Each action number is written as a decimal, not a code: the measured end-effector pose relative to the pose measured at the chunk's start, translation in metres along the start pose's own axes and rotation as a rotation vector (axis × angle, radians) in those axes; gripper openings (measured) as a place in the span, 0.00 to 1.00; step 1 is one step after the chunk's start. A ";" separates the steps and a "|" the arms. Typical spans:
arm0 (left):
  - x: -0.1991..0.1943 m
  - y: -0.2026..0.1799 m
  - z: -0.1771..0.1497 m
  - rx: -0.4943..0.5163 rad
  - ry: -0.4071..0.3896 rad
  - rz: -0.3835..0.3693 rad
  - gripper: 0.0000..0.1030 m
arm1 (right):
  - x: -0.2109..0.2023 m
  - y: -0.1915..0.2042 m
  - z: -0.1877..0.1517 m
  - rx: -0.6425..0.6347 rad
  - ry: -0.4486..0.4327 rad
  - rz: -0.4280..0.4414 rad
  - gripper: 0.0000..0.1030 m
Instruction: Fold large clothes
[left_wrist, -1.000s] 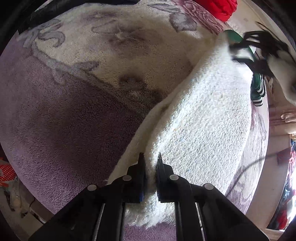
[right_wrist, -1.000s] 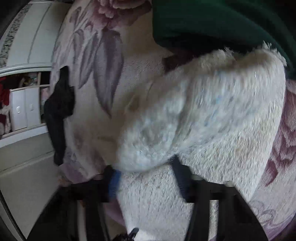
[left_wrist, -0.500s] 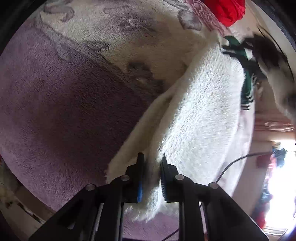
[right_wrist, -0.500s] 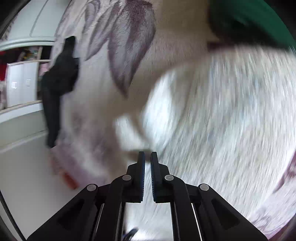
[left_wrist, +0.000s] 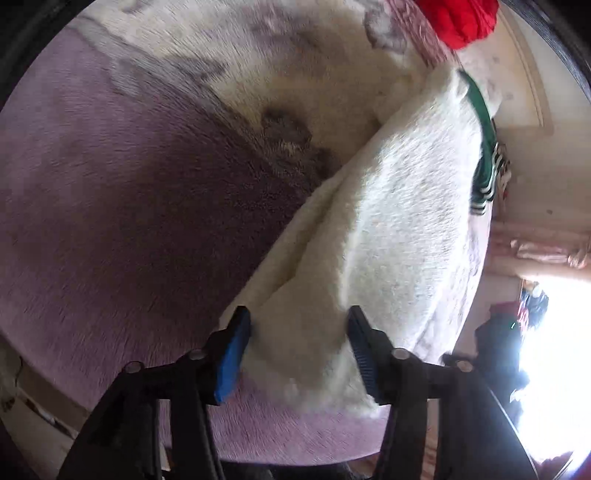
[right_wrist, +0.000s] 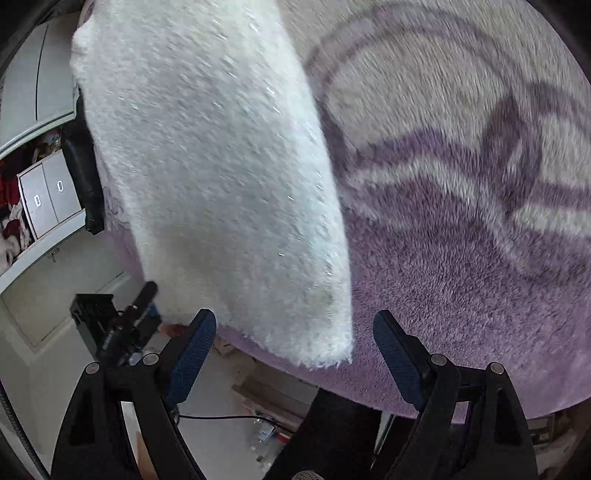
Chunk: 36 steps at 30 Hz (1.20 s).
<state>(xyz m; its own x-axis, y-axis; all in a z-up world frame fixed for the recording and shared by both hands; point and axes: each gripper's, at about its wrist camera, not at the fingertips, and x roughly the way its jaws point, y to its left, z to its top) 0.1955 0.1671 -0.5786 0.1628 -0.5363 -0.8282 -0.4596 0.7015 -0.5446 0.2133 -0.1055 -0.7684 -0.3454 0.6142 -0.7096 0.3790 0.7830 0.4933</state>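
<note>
We find both the left hand-held gripper (left_wrist: 299, 347) and right hand-held gripper (right_wrist: 295, 343) wide, holding nothing, so the white fleece garment (left_wrist: 388, 236), bunched toward 1 o'clock on the purple rug (left_wrist: 129, 221), risks slumping unfolded.

fleece garment (left_wrist: 406, 221) on blanket (left_wrist: 129, 203), red bundle (left_wrist: 458, 18) behind

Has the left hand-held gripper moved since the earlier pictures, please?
Yes: the left hand-held gripper has opened, releasing the white fluffy garment, and the red cloth sits nearer the top edge.
</note>
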 end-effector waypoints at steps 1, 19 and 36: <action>0.010 0.003 0.003 0.003 0.019 -0.008 0.51 | 0.013 -0.008 -0.002 0.010 -0.011 0.008 0.86; -0.013 -0.025 -0.040 0.255 -0.071 -0.059 0.11 | 0.040 -0.010 -0.063 0.157 -0.280 0.304 0.20; -0.055 -0.110 0.004 0.391 -0.017 0.190 0.24 | -0.050 0.030 -0.053 0.079 -0.313 -0.064 0.45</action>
<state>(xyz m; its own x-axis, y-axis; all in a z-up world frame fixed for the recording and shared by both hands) 0.2407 0.1212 -0.4731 0.1235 -0.3748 -0.9189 -0.1182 0.9138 -0.3886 0.1967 -0.1074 -0.6909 -0.0946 0.4939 -0.8643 0.4346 0.8016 0.4105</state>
